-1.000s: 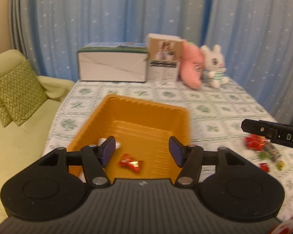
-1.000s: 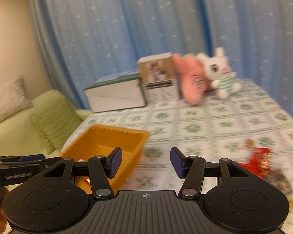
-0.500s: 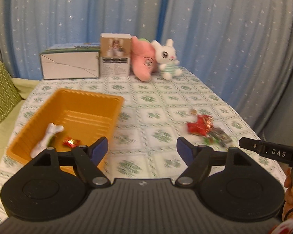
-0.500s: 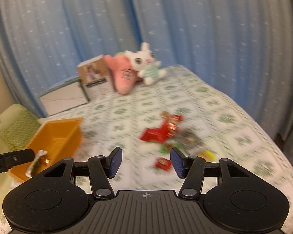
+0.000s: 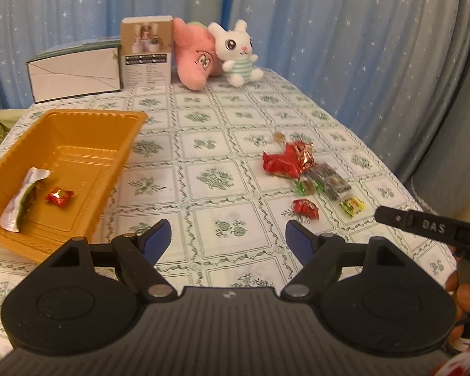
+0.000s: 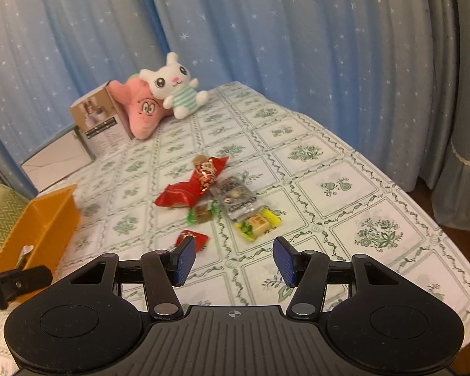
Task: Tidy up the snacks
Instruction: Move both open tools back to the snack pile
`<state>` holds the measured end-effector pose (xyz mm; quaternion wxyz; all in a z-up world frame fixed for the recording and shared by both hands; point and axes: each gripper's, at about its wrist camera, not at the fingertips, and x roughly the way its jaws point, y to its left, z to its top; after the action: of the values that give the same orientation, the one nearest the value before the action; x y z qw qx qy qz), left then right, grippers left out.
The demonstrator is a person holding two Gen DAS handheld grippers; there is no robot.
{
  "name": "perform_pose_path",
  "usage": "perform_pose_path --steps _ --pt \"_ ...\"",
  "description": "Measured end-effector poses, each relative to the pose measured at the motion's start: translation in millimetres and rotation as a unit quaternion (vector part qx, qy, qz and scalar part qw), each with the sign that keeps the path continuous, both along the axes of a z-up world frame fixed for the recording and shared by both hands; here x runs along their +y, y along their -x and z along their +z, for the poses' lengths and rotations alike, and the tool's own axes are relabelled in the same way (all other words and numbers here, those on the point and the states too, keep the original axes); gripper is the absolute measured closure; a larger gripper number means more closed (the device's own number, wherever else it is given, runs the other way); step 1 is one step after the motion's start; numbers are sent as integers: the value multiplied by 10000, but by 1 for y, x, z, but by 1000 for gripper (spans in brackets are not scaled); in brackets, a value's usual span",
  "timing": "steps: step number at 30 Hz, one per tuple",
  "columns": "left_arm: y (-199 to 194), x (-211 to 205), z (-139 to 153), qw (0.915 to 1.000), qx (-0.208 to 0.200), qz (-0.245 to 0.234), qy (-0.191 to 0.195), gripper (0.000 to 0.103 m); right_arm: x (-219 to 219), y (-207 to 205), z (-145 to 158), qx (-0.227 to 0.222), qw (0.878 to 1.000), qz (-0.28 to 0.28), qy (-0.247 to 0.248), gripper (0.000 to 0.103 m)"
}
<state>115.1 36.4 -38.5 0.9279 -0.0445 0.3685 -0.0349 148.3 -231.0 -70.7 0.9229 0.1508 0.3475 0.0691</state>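
Snack wrappers in a loose cluster on the green-patterned tablecloth of the tabletop (image 5: pixel 222 163): large crinkled red foil packet (image 6: pixel 191 188), grey printed sachet (image 6: pixel 236 199), yellow-wrapped candy (image 6: pixel 257 224), green-wrapped candy (image 6: pixel 200 213), small red candy (image 6: pixel 192 239) just ahead of the right gripper (image 6: pixel 233 261), spread wide and empty. Left gripper (image 5: pixel 228 239) likewise wide and empty, beside the orange plastic tray (image 5: pixel 87 125) holding a silver torn wrapper (image 5: pixel 23 200) and a red foil candy (image 5: pixel 59 196).

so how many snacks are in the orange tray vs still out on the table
in the orange tray: 2 (silver wrapper, small red candy)
loose on the table: 6 (red packs, clear packet, green candy, yellow candy, red candy)
total: 8
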Motion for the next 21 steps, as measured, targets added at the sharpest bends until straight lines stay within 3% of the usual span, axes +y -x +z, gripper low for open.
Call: perform_pose_path --steps 18,21 --pt "-50 -13 -45 9991 280 -299 129 25 1 -73 -52 291 9993 -46 241 48" --pt "-54 -12 -48 9990 295 -304 162 25 9 -76 -55 180 9989 27 428 48"
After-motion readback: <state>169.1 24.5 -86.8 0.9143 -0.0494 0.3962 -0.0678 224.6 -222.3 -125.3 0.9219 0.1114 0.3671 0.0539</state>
